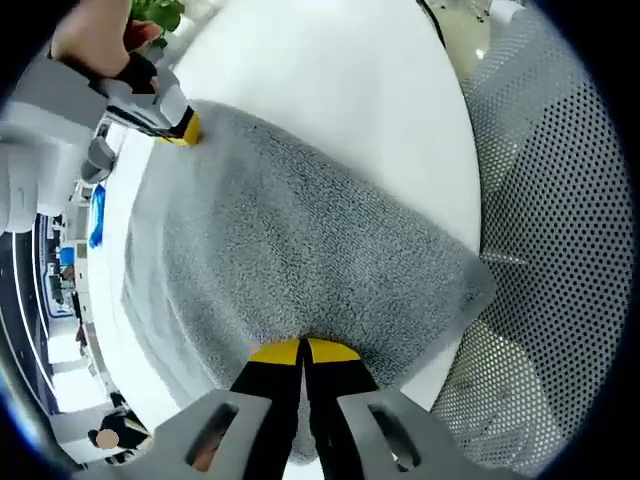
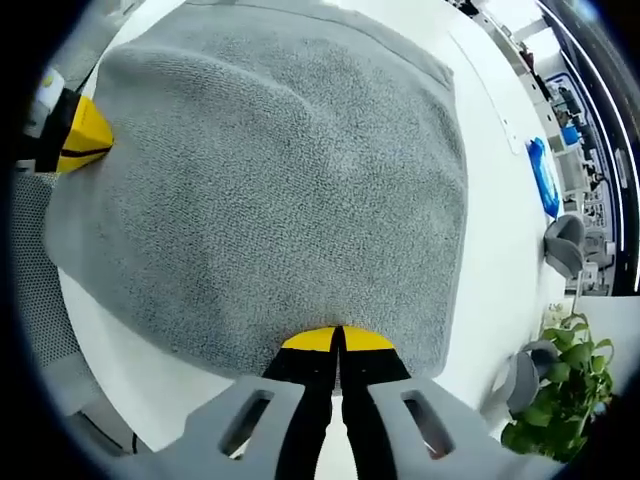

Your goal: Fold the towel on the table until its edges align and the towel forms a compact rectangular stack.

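Observation:
A grey terry towel [image 1: 300, 240] lies spread on the white table [image 1: 340, 70]. At the bottom of the left gripper view my left gripper [image 1: 302, 350] has its yellow-tipped jaws pressed together on the towel's near edge. A hand holds my right gripper [image 1: 180, 128] at the towel's far corner, upper left. In the right gripper view the towel [image 2: 290, 170] spreads away from me, and my right gripper [image 2: 338, 340] is shut on its near edge. My left gripper [image 2: 85, 135] meets the towel's far left corner there.
A perforated metal chair [image 1: 560, 200] stands just past the table edge beside the towel's corner. A blue object [image 2: 545, 175], grey rounded items [image 2: 565, 245] and a potted plant [image 2: 550, 410] sit beyond the towel's other side. Bare table [image 2: 500, 300] lies beside the towel.

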Demonstrator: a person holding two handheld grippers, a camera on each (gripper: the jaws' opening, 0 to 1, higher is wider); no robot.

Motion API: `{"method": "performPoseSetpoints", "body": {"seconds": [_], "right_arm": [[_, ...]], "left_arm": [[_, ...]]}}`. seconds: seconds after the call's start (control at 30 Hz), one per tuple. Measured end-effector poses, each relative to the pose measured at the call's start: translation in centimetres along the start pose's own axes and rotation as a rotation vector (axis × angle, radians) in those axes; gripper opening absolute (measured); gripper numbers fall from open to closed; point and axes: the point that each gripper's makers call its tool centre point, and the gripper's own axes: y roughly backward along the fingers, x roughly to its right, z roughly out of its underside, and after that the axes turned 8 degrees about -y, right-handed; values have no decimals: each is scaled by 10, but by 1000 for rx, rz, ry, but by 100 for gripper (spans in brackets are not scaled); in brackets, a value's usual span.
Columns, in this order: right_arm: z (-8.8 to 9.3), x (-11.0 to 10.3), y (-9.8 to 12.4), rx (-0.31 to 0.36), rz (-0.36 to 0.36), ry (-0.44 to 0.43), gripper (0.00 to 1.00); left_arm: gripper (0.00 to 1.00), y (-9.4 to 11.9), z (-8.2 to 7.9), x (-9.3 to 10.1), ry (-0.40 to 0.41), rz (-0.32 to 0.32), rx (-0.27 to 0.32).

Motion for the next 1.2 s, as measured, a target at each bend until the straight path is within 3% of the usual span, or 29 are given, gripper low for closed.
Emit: {"method": "performPoseSetpoints", "body": {"seconds": [0.17, 0.53, 1.2], "right_arm": [[1, -3, 0, 6, 11, -14, 0], [2, -8, 1, -28, 21, 28, 0], [4, -25, 8, 18, -36, -116, 0]], "left_arm": [[1, -1, 5, -3, 88, 18, -3], [1, -5, 16, -7, 74, 9, -64], [1, -8, 38, -15, 186, 18, -55]]}}
